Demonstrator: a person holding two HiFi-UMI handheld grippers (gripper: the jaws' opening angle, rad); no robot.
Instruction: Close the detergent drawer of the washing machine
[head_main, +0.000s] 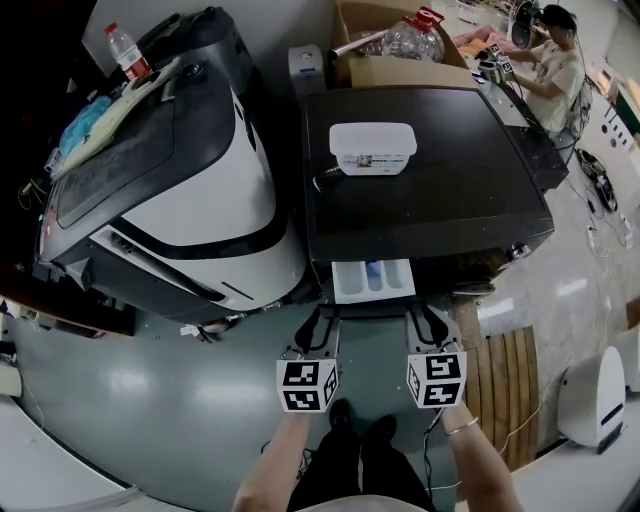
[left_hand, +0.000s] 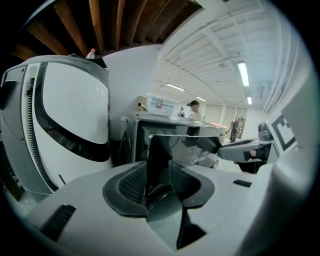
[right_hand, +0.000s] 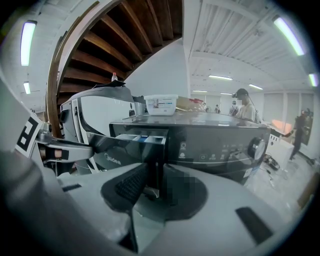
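On approach, the left gripper (head_main: 318, 325) and right gripper (head_main: 430, 322) hover open, seemingly empty, before the black washing machine's (head_main: 450, 180) pulled-out white plastic detergent drawer (head_main: 373, 280), needing a level push inward

My left gripper (left_hand: 159, 176) holds its jaws apart — the detergent drawer (left_hand: 175, 147) shows its dark front just ahead, perhaps untouched; white appliance (left_hand: 70, 115) at left.

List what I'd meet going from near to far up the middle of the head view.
left gripper and right gripper side by side, open detergent drawer, white tub atop the washing machine, cardboard box
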